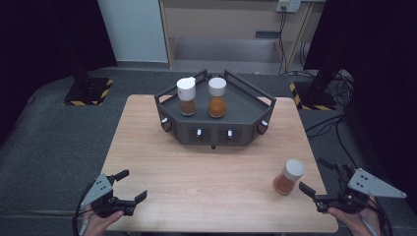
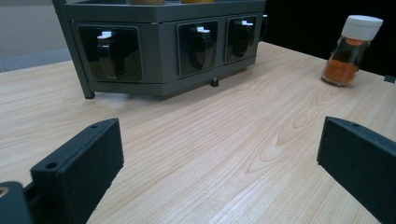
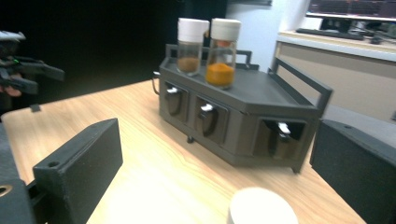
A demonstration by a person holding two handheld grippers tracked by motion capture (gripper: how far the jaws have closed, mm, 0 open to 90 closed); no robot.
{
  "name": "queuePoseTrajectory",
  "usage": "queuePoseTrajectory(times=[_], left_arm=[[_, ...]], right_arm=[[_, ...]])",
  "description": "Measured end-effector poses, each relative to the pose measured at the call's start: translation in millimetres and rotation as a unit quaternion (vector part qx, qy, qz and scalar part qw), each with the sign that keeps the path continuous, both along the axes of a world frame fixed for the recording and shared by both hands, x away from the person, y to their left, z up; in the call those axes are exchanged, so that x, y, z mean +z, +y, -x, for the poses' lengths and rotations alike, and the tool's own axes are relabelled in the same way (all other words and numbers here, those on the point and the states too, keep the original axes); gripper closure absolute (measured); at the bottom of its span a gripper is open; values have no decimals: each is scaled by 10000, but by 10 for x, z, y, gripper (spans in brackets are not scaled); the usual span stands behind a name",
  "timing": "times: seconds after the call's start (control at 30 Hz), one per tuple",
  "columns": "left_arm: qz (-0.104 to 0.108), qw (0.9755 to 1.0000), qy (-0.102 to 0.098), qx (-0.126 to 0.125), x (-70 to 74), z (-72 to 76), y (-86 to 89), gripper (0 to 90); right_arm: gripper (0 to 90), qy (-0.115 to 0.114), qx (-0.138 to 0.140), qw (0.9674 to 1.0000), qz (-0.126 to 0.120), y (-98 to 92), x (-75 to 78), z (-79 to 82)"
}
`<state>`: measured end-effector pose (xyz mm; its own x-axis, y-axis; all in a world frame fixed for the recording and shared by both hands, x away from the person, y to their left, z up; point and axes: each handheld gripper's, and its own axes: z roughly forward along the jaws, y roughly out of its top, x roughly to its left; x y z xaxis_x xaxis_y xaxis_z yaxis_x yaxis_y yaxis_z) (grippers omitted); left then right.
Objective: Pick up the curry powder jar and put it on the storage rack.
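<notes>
Jaws on both your grippers stand wide and hold nothing. From the high view, your left gripper (image 1: pixel 129 186) sits at the near left corner of the pale wooden bench (image 1: pixel 206 167), and your right gripper (image 1: pixel 317 179) at the near right corner. Just beside the right one, close to the bench's right edge, stands a small glass spice jar with a white cap and orange-red powder (image 1: pixel 289 177), untouched. At the far edge sits a dark grey angular rack with small drawers (image 1: pixel 214 129), carrying a white-capped jar of brown spice (image 1: pixel 187 97) and a white-capped jar of orange spice (image 1: pixel 217 97) side by side.

Your left gripper view looks across bare bench wood to the rack's drawer fronts, with the lone jar (image 2: pixel 351 51) well apart at upper right.

Your right gripper view shows the jar's white cap (image 3: pixel 261 206) low between the jaws, blurred, and the rack (image 3: pixel 243 121) beyond.
</notes>
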<state>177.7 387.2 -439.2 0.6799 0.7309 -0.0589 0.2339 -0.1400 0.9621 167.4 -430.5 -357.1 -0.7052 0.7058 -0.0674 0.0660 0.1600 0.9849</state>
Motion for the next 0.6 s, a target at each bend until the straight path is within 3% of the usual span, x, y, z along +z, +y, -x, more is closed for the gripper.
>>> queuePoseTrajectory(times=[0.17, 0.43, 0.6], left_arm=[[-7, 10000, -6, 2, 1, 0, -6, 0], [-7, 10000, -26, 15, 1, 6, -6, 0], [-13, 10000, -27, 19, 2, 7, -9, 0]], right_arm=[[27, 31, -214, 9998, 7, -28, -77, 116], [26, 210, -681, 9975, -36, -51, -339, 290], [27, 314, -817, 9961, -84, -26, -486, 347]])
